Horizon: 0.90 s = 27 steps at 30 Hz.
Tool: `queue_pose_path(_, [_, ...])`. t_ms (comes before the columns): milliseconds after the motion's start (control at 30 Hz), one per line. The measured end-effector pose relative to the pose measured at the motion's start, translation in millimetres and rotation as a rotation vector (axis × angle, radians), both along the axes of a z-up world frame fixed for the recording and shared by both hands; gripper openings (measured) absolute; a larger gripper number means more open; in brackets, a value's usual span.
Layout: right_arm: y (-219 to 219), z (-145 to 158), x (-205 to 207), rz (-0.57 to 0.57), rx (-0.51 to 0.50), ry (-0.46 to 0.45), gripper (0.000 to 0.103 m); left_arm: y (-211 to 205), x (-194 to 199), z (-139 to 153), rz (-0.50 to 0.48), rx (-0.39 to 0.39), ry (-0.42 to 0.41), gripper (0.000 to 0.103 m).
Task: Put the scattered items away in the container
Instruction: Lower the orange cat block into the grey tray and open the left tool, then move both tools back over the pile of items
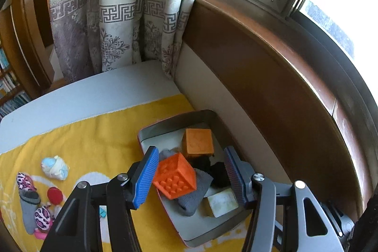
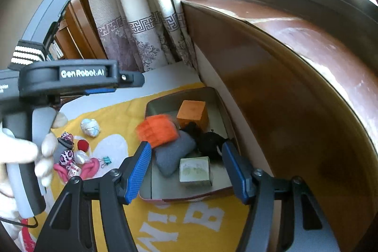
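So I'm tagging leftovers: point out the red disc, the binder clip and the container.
red disc (image 1: 54, 196), left wrist view, centre of its top face
binder clip (image 2: 106, 160), right wrist view, its teal body
container (image 2: 219, 99), right wrist view, far right wall

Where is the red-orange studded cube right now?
In both wrist views the studded cube is at the tin container's left rim, over the grey sock, in front of the plain orange block.

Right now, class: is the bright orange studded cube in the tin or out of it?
In. The studded cube rests tilted atop the grey sock inside the tin, with no pad touching it.
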State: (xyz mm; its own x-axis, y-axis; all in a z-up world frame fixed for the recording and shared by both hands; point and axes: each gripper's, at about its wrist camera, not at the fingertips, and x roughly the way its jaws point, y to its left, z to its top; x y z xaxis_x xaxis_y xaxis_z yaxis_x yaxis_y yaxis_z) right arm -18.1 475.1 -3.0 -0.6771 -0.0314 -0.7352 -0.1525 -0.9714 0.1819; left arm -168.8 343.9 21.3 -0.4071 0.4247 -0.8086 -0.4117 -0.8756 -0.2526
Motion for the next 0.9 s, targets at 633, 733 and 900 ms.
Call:
queue_pose_path(633, [-45.5, -5.5, -22.6, 0.101, -0.047, -0.029, 0.067, -73.8, 21.2, -11.5, 0.134, -0.104, 0.004, 0.059])
queue_pose_path(733, [-59.2, -4.3, -24.7, 0.124, -0.052, -0.031, 0.067, -91.2, 27.0, -10.3, 0.158, -0.119, 0.017, 0.059])
queue_pose_path(900, [-86.3, -3.8, -26.7, 0.158, -0.052, -0.036, 0.067, -121.3, 37.6, -8.8, 0.199, -0.145, 0.036, 0.059])
